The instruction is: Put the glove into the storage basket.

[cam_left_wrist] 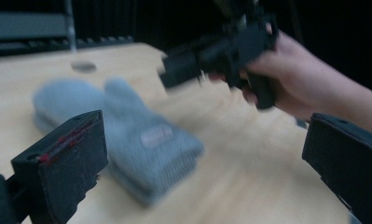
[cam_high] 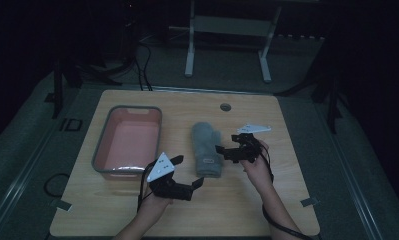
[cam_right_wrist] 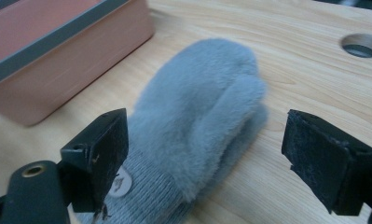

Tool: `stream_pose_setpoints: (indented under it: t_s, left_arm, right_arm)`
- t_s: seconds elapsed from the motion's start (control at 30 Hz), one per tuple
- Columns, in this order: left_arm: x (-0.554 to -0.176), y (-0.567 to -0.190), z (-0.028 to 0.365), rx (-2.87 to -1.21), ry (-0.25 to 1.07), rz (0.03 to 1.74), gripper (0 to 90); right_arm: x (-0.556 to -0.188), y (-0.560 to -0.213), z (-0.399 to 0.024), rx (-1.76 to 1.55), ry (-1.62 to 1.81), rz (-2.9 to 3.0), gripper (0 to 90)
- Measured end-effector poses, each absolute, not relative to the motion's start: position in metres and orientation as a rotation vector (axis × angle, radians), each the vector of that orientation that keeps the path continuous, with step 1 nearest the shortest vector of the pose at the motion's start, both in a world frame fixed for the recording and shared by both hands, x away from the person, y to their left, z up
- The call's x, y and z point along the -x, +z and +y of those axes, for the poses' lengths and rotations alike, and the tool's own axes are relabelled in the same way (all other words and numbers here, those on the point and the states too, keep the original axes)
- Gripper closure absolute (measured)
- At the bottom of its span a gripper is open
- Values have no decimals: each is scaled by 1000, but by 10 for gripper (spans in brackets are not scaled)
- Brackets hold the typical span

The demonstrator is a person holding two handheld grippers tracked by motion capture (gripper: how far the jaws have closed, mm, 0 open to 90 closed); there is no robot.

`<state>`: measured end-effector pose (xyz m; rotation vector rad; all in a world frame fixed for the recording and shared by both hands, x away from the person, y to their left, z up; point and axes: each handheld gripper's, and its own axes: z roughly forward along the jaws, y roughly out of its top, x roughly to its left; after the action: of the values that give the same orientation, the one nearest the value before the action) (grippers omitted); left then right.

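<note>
On the wooden table (cam_high: 267, 200), fuzzy grey mitten (cam_high: 206, 145).

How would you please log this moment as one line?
left gripper: open, near cuff | right gripper: open, beside mitten | fluffy grey-blue mitten: flat on wooden table | pink plastic bin: left of mitten

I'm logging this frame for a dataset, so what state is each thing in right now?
Grey mitten: lying flat on the table, not gripped.
Pink bin: upright, open-topped, nothing visible inside.
Left tongs: open, holding nothing, near the mitten's cuff.
Right tongs: open, holding nothing, beside the mitten.
Table: bare wood, with a round hole at its far edge.
</note>
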<state>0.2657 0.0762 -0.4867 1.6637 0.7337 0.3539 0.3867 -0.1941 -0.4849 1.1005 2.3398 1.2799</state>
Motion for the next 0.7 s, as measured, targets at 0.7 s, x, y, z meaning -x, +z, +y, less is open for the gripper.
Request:
stream_pose_setpoints:
  t_s: [0.7]
  left_arm:
    - [-374, -511, 36, -1870, 411, 1094, 204]
  right_arm:
    - [-409, -514, -189, -1169, 1124, 2418, 455]
